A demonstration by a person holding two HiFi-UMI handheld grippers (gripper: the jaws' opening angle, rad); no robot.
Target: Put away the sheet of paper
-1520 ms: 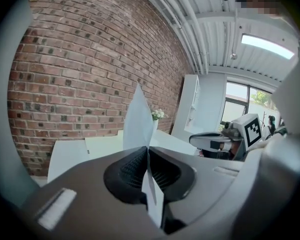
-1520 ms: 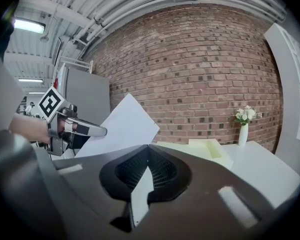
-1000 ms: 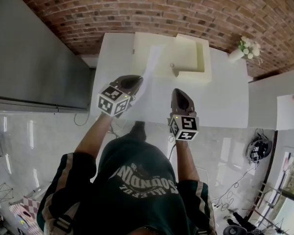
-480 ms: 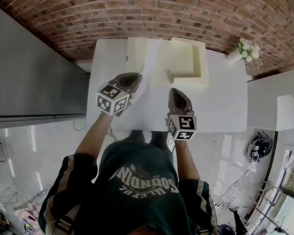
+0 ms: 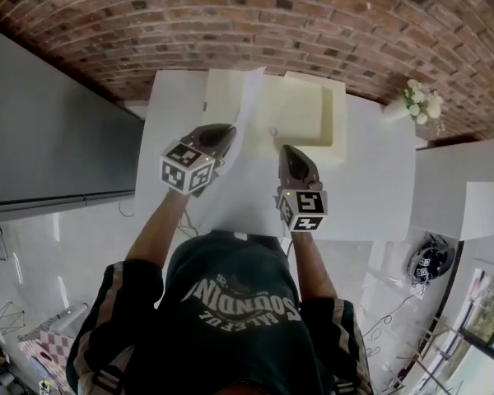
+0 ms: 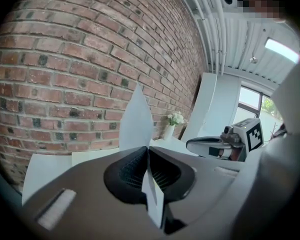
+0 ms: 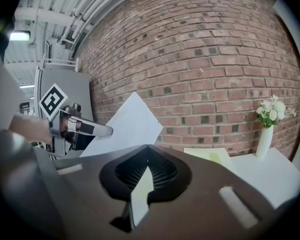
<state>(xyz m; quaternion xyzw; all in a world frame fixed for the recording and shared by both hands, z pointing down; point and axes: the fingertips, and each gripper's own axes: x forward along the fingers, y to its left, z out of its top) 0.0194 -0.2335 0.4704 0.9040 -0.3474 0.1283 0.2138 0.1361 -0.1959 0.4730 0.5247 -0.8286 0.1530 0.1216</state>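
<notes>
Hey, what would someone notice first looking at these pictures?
A white sheet of paper stands upright at centre, clamped by the left gripper and the right gripper. Behind it a cream box sits on the white table by the brick wall, with a vase of flowers at the right.

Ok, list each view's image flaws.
Head view: fisheye bends the red brick wall into an arch. Left gripper view: black vignetted corners, bricks sharp. Right gripper view: same dark corners; the white sheet of paper is crisp.
</notes>
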